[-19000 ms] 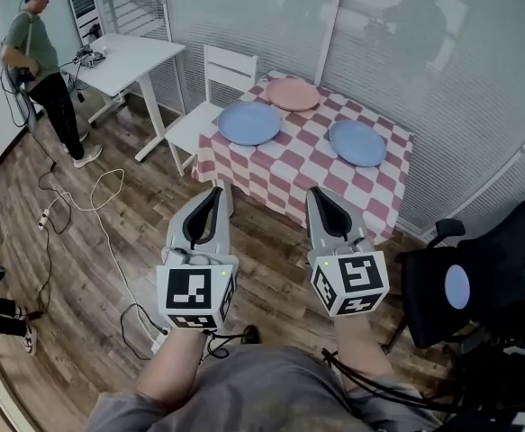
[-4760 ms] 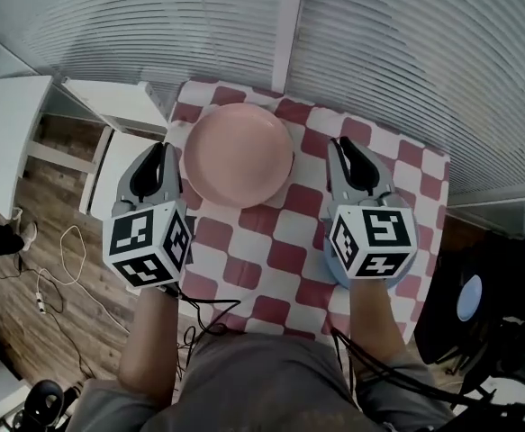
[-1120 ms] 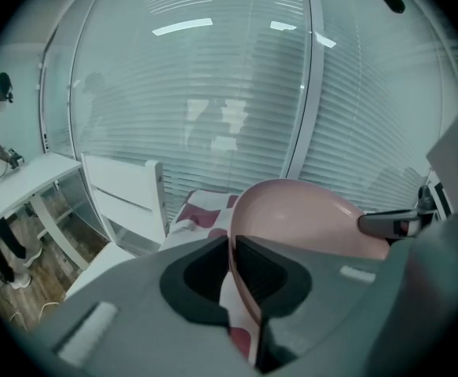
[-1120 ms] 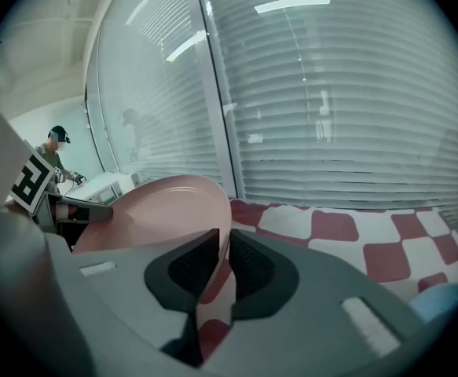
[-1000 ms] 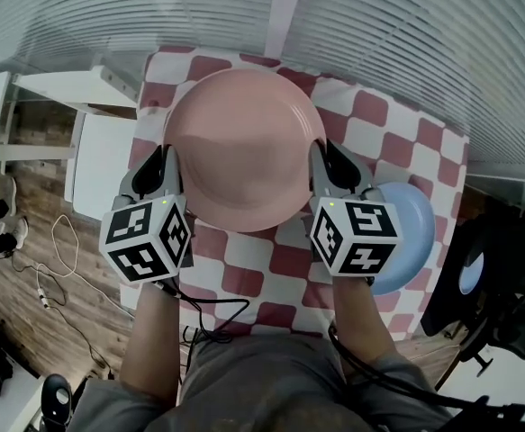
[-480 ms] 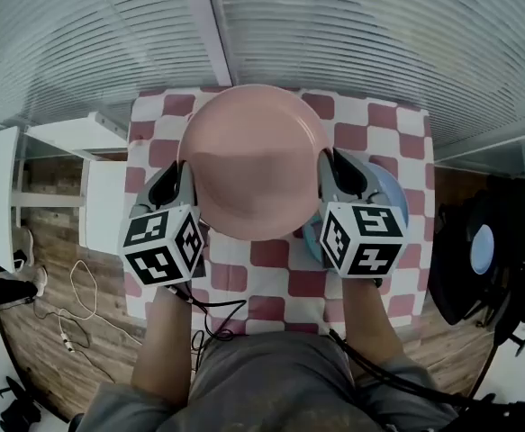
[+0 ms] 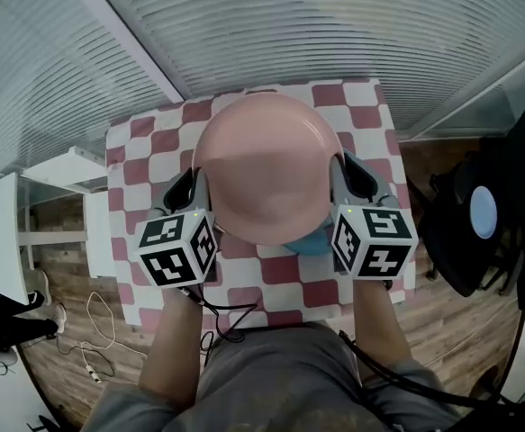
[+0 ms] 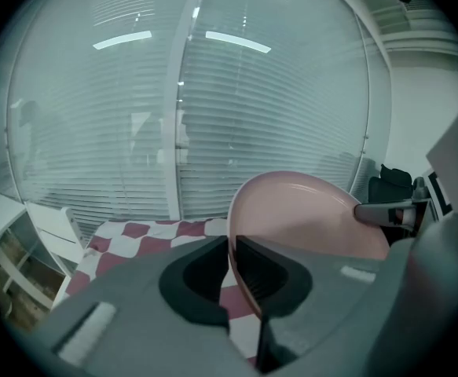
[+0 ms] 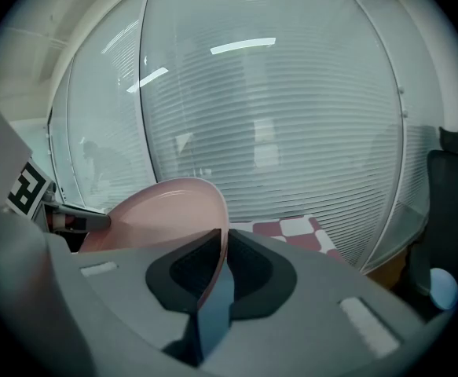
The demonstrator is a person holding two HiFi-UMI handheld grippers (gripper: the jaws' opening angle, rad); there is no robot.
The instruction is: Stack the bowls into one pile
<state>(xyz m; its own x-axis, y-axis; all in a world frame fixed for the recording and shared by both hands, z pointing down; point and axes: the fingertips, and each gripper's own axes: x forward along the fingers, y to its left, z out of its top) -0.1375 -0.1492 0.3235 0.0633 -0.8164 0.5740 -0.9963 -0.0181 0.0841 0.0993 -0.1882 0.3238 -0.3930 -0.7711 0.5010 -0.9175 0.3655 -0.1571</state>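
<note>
Forearms (image 7: 176,349) nearest, each behind a marker cube (image 7: 176,250) printed with black-and-white squares. No lettering legible elsewhere on the rig.

Ahead of the cubes, left gripper (image 7: 193,180) clamped on the left rim of the pink bowl (image 7: 264,165). Opposite rim clamped by the right gripper (image 7: 349,167), jaws nearly together with only the thin edge between them.

Pink bowl held above the table (image 7: 145,165), mouth up, roughly level, with the line between the two grips running left to right across the head view.

Beneath it, blue bowl (image 7: 309,239) on the red-and-white checked cloth (image 7: 285,273), only a crescent showing at the pink bowl's near edge. Contact between the two bowls not determinable.

Against half a second ago: pink bowl carried rightward. Blue bowl then exposed beside the right gripper, now almost fully covered.

Farther out, white furniture (image 7: 59,171) left of the table and black chair (image 7: 478,214) to the right. Slatted blinds (image 7: 271,25) beyond.
</note>
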